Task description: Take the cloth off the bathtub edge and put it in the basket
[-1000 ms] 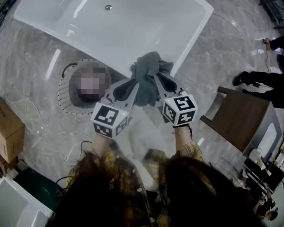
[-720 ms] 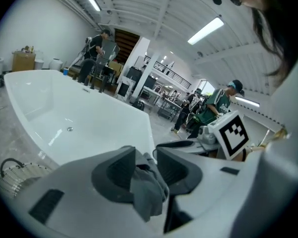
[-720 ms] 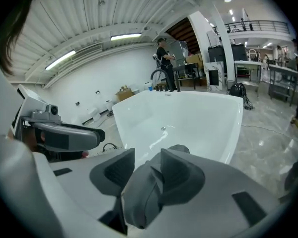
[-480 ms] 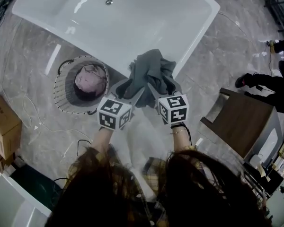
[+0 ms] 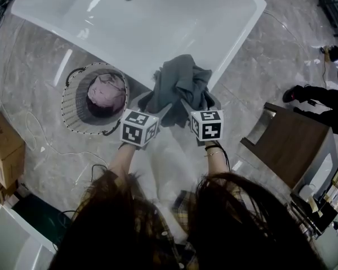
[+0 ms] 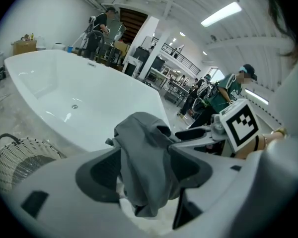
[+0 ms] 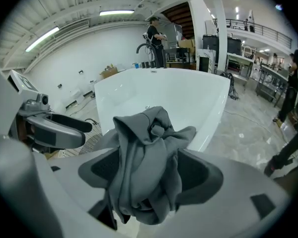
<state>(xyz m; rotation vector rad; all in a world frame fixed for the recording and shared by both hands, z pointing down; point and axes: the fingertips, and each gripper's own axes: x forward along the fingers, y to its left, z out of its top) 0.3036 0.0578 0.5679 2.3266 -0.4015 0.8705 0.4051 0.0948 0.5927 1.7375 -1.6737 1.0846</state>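
A crumpled grey cloth (image 5: 180, 83) is bunched at the near corner of the white bathtub (image 5: 158, 21), over its edge. Both grippers meet at it side by side. My left gripper (image 5: 156, 102) has its jaws opening, and a fold of the cloth (image 6: 139, 133) hangs loosely between them. My right gripper (image 5: 196, 99) is opening too, with the cloth (image 7: 149, 133) draped between its spread jaws. The wicker basket (image 5: 71, 112) stands on the floor to the left of the grippers, beside the tub, with a pink bundle (image 5: 107, 90) inside.
A brown cabinet (image 5: 287, 145) stands to the right and a cardboard box (image 5: 3, 151) at the far left. Cables (image 5: 39, 136) trail over the marble floor near the basket. A person's feet (image 5: 304, 94) show at the right edge. People stand beyond the tub (image 6: 102, 26).
Both sets of jaws have spread apart from a tight pinch on the cloth. The cloth has slumped wider over the tub's corner. The grippers have drawn a little closer to the tub.
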